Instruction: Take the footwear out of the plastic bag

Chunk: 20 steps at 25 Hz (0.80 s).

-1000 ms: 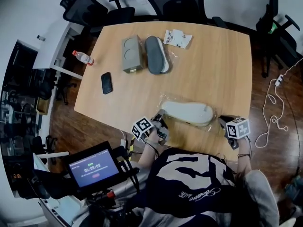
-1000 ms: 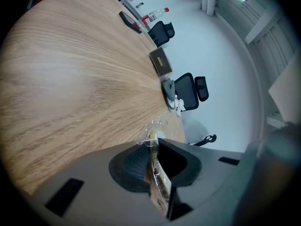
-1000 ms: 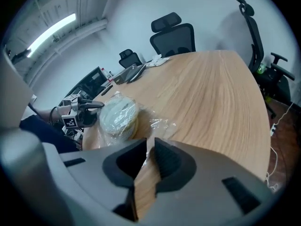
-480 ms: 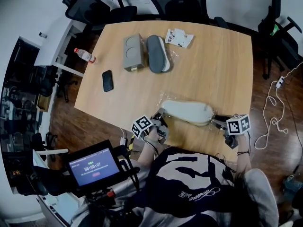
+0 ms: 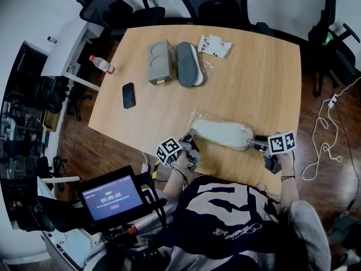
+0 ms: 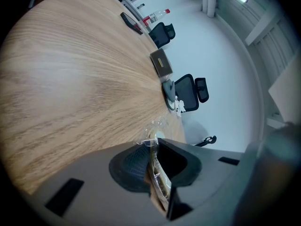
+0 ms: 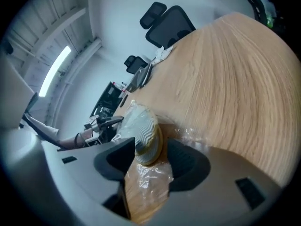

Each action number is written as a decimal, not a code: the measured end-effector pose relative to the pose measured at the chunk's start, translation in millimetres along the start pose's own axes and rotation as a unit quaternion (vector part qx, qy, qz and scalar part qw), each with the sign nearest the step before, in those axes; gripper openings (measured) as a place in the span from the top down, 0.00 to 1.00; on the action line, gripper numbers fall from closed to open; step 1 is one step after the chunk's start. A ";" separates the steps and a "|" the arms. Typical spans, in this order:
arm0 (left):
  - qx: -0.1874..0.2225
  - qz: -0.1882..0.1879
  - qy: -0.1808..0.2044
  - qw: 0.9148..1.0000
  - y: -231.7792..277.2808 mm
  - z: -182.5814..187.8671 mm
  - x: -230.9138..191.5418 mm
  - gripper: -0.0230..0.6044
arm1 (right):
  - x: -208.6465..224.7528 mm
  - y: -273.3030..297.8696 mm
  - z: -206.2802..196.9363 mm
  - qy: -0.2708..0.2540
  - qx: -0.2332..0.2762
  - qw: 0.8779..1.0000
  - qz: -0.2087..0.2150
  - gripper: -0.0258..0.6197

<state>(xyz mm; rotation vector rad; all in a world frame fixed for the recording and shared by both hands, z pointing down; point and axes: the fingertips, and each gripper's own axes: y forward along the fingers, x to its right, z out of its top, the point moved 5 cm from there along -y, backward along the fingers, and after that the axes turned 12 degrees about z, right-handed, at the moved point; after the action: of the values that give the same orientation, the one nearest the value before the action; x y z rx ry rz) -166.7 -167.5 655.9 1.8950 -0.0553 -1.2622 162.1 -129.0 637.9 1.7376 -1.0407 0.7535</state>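
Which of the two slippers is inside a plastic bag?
The near, pale slipper, wrapped in clear plastic; the dark one beside the grey box looks unwrapped.

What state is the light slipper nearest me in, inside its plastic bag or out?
Inside. Clear crinkled film of the plastic bag surrounds the slipper, and plastic bunches at its end in the right gripper view.

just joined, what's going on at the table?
A person with a gripper in each hand is unbagging a grey slipper at the wooden table's near edge. The left gripper is shut on the plastic bag. The right gripper is open: its fingers have just been opening, with the slipper's end between them.
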 end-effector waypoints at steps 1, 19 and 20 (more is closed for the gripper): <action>0.001 0.001 -0.001 1.000 0.1 -0.3 0.1 0.89 | 0.1 4.2 0.8 -0.009 -0.014 1.000 -0.010 0.64; 0.020 -0.029 -0.037 0.999 -3.9 1.8 -1.6 0.89 | -22.2 15.5 2.6 0.065 0.046 0.994 0.076 0.80; 0.023 -0.033 -0.039 0.998 -5.2 1.3 -2.6 0.89 | -24.4 13.6 2.4 0.060 0.049 0.994 0.075 0.81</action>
<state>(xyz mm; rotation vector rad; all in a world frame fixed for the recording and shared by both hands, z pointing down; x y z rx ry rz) -171.0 -163.7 654.3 1.8997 -0.0634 -1.3903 139.1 -126.2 622.2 1.6862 -1.0753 1.0068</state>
